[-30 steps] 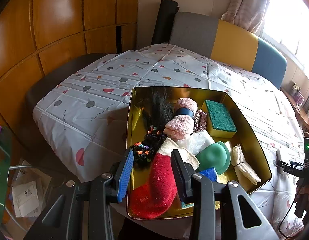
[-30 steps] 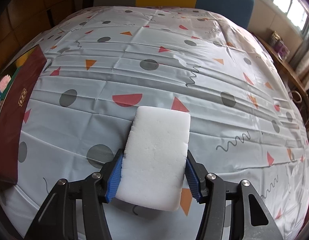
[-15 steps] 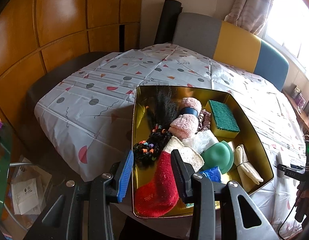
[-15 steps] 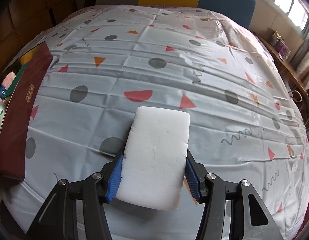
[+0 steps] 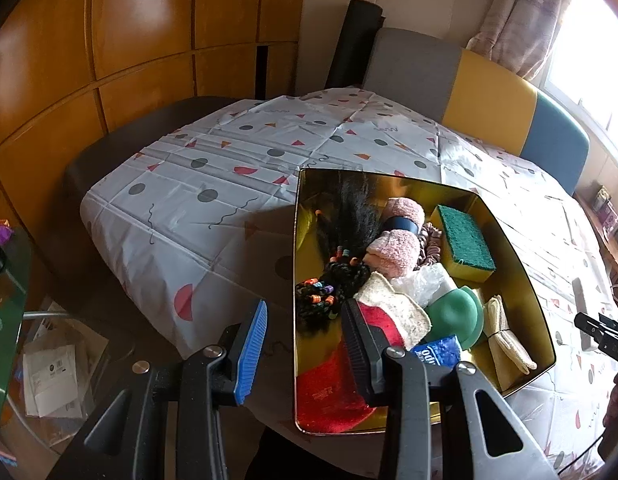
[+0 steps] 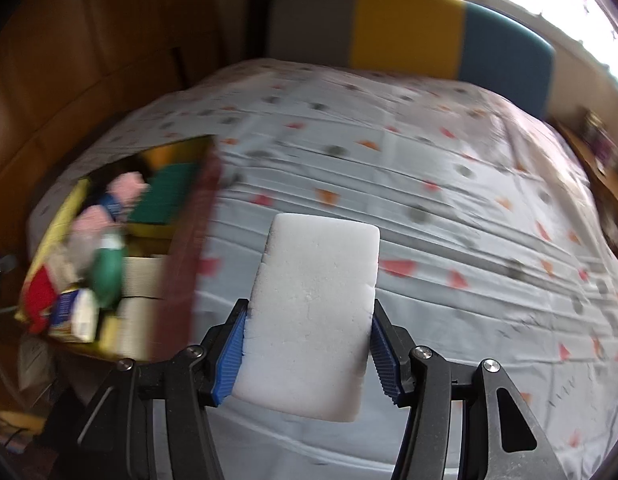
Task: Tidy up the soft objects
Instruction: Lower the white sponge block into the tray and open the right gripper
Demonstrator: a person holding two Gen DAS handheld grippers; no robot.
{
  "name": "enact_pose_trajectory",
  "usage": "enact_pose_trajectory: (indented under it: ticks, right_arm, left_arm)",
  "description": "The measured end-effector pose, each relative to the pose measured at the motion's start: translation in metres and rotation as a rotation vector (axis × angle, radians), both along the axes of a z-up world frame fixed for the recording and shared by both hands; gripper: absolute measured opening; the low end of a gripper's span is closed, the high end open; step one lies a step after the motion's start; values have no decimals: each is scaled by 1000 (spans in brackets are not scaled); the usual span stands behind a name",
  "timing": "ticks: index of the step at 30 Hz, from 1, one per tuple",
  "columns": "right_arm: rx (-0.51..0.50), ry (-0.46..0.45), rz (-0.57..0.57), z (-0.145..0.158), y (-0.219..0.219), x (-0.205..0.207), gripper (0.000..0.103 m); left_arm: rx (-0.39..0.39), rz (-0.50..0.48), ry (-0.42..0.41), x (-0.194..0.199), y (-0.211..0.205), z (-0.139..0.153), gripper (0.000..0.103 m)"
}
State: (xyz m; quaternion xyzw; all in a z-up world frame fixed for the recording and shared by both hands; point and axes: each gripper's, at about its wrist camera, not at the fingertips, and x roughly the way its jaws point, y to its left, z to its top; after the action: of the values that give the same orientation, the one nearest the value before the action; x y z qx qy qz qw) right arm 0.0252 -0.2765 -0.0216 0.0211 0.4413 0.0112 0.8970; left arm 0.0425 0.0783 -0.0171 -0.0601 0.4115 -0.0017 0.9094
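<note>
**Right gripper carrying white sponge toward the tin**

Right gripper (image 6: 307,354) was clenched on the white foam sponge (image 6: 315,312), blue pads pressed into its two long sides near the lower end, so most of the block stuck out ahead of the jaws toward the middle of the frame. We judged the step in hand to be carrying it over to the gold tin (image 6: 207,184), which sat at the left of the right wrist view, blurred.

To do it well, we would have held the squeeze steady, cleared the tin's dark red side wall, and let go over a bare patch, perhaps beside the green scouring sponge (image 5: 465,242).

Left gripper (image 5: 305,354) hung released over the tin's near corner in its own view, nothing between its pads, the red sock (image 5: 329,384) lying below.
</note>
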Motion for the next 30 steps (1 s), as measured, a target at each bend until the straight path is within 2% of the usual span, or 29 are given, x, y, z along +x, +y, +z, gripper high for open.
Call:
enact_pose_trajectory:
  ticks: [7, 12, 16, 19, 21, 23, 25, 28, 30]
  right_arm:
    - [53, -44, 249, 18, 89, 2, 57]
    - [67, 19, 395, 3, 142, 13, 59]
    - [80, 110, 433, -22, 161, 29, 62]
    - [60, 128, 408, -36, 163, 38, 63]
    - [86, 139, 406, -40, 160, 40, 63]
    - [99, 146, 406, -43, 159, 41, 75]
    - [106, 139, 402, -43, 158, 41, 80]
    - [106, 120, 384, -43, 154, 37, 80]
    - [94, 110, 374, -42, 154, 37, 71]
  left_arm:
    - [-4, 10, -2, 0, 4, 0, 38]
    - [0, 7, 4, 0, 3, -2, 39]
    - [2, 7, 19, 2, 3, -8, 39]
    - [5, 1, 27, 3, 2, -11, 39]
    - [6, -2, 32, 4, 0, -13, 38]
    - [8, -4, 32, 5, -1, -14, 38]
    - [14, -6, 33, 6, -2, -15, 38]
    - [16, -8, 40, 7, -3, -19, 38]
    - [18, -8, 44, 7, -4, -20, 39]
